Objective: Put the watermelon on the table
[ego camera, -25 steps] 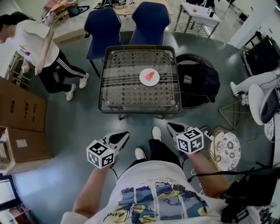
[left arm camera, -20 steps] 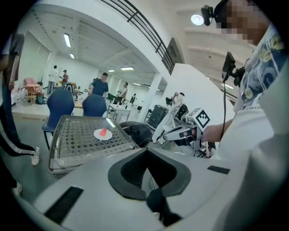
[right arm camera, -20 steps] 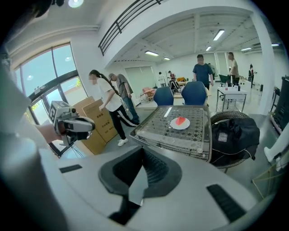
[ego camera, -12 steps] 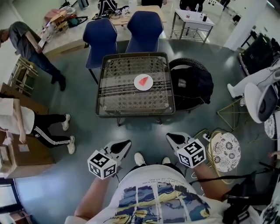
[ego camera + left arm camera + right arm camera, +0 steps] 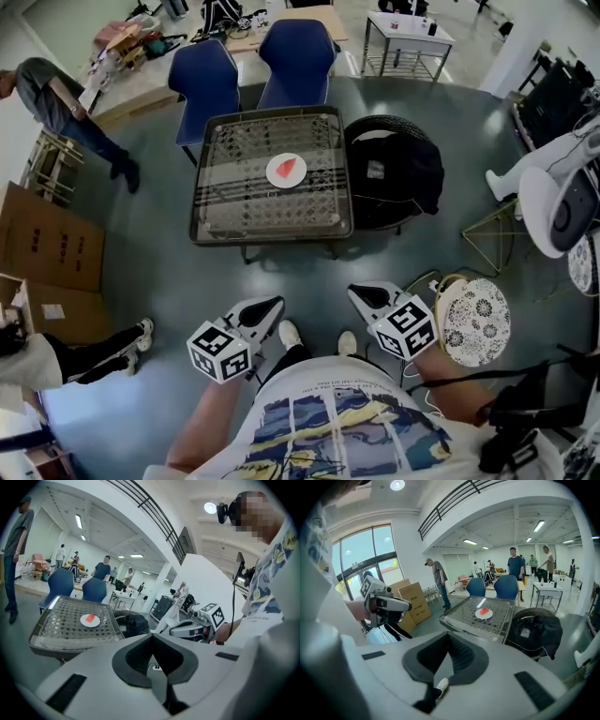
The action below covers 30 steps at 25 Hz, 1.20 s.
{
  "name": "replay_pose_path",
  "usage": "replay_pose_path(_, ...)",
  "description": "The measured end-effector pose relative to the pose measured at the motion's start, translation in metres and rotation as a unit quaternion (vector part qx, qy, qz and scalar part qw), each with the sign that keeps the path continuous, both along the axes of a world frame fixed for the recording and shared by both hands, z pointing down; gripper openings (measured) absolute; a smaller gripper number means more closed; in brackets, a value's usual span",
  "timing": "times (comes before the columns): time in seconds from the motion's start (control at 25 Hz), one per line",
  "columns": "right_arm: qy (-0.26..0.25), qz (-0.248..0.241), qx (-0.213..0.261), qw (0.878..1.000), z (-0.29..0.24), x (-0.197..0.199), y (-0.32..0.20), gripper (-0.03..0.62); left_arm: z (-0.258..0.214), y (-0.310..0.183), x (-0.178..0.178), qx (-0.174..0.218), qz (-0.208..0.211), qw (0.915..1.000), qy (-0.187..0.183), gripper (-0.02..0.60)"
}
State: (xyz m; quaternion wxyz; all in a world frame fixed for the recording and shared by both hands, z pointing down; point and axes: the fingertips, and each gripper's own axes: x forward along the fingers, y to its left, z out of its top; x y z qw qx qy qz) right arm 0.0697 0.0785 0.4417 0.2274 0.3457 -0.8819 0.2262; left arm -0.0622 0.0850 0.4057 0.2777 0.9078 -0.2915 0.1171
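backed off since a second ago: table (image 5: pixel 234 202) now sits farther up and left in the head view, both grippers lower in frame. table stands in front of two blue chairs (image 5: pixel 202 80), black bag (image 5: pixel 398 173) just right of it. left gripper (image 5: pixel 267 307) and right gripper (image 5: pixel 358 293) both pinched closed, nothing between the jaws, well apart from the table. white plate (image 5: pixel 276 179) near table centre; watermelon (image 5: pixel 290 169) slice lies on it.
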Motion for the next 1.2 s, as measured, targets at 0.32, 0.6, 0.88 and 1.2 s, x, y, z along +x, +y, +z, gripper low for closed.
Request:
replay_pose_path(0.32,0.003,-0.04,0.016,0.999,-0.007,0.025,0.01,0.009,0.002,0.022,0.036,-0.005,-0.013,0.9999,-0.01,0.008)
replay_pose_path(0.6,0.004,-0.059,0.025,0.998,-0.007,0.031,0.015,0.009,0.004,0.033,0.044,-0.009,-0.027,0.9994,-0.018,0.008)
replay_pose_path(0.88,0.011,-0.066,0.027,0.997,-0.006,0.028,0.013,0.009,0.004,0.029,0.046,-0.008,-0.024,0.9995,-0.016,0.008)
replay_pose_path(1.2,0.012,-0.079,0.026,0.996,-0.006,0.003,0.006,0.009,0.007,0.024,0.026,-0.015,-0.028,0.9993,-0.018,0.008)
